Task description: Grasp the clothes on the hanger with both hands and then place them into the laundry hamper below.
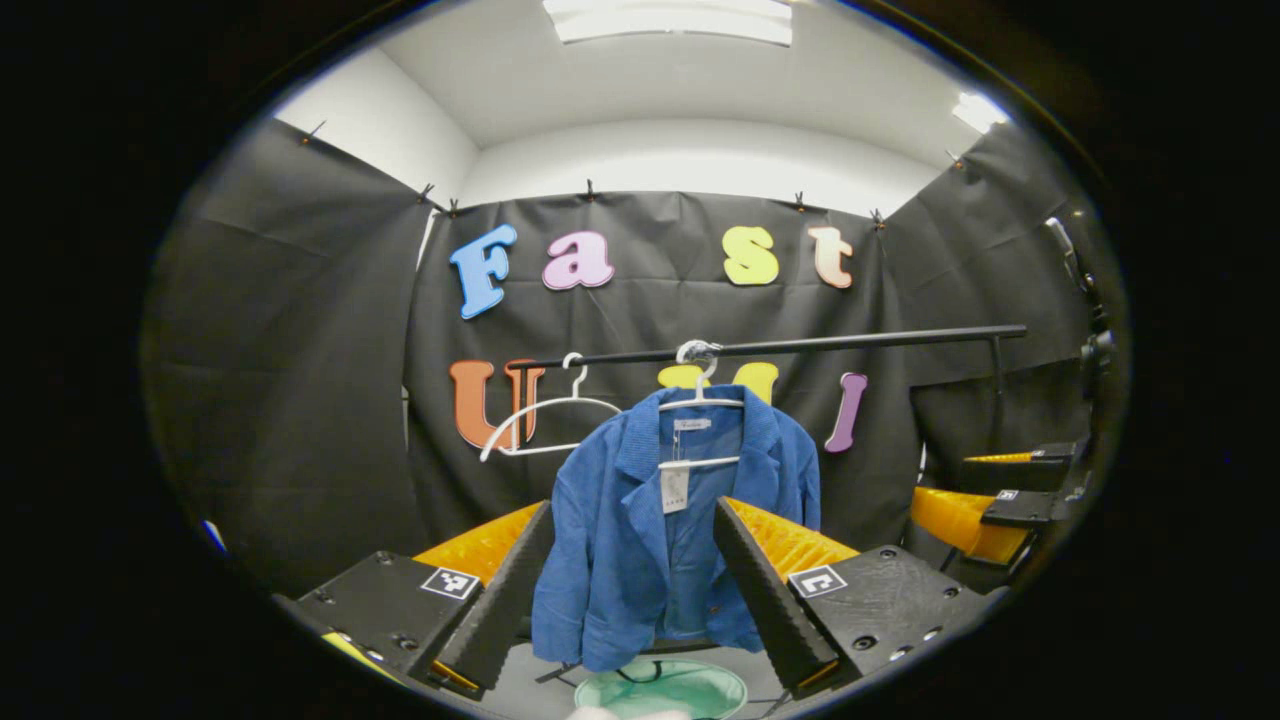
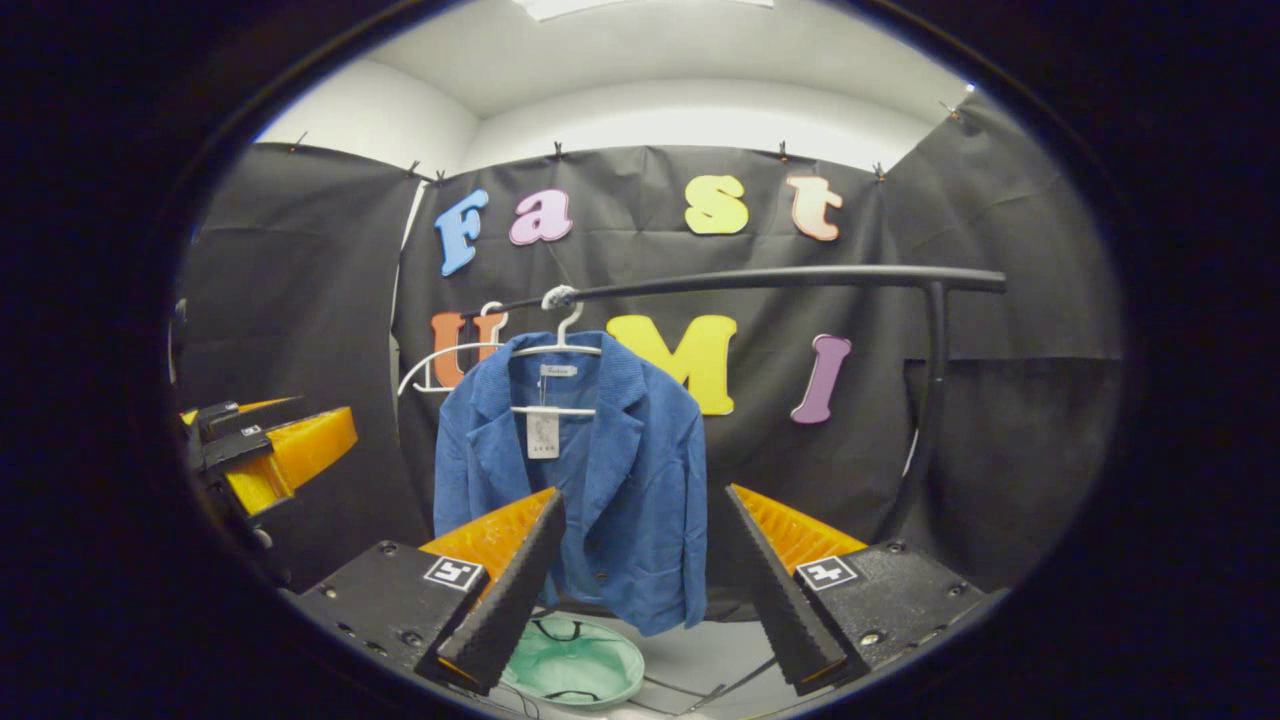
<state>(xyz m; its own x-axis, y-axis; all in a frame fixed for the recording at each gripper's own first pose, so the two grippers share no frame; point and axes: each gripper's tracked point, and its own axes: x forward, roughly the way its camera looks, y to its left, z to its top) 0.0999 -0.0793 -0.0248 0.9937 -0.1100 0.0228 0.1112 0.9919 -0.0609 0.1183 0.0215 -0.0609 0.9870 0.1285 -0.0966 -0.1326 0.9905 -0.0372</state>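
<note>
**Left gripper view and right gripper view: jacket on the rail, both grippers spread**

Left gripper view looks straight at a blue jacket (image 1: 660, 520) on a white hanger (image 1: 700, 400), hooked near the middle of a black rail (image 1: 800, 345). A paper tag (image 1: 676, 488) dangles inside the open collar. The left gripper (image 1: 635, 590) has its fingers spread wide, one on each side of the jacket's lower half as framed; whether they touch the cloth I cannot tell, and nothing is pinched. A second hanger (image 1: 545, 420), bare, hangs at the rail's left end, just beside the jacket. Under the hem a green hamper (image 1: 665, 690) lies on the floor. Near the right edge, well apart from the jacket, the right gripper (image 1: 985, 500) shows from the side.

Right gripper view has the jacket (image 2: 600, 480) left of centre, on its hanger (image 2: 557, 350) toward the left end of the rail (image 2: 760, 280), whose upright post stands at the right. The right gripper (image 2: 640, 580) is also wide open and holds nothing; the jacket's right half hangs between its fingers as framed. The hamper (image 2: 575, 665) sits below the hem. The left gripper (image 2: 270, 450) shows at the left edge, apart from the jacket; its finger spacing is unclear there.
</note>
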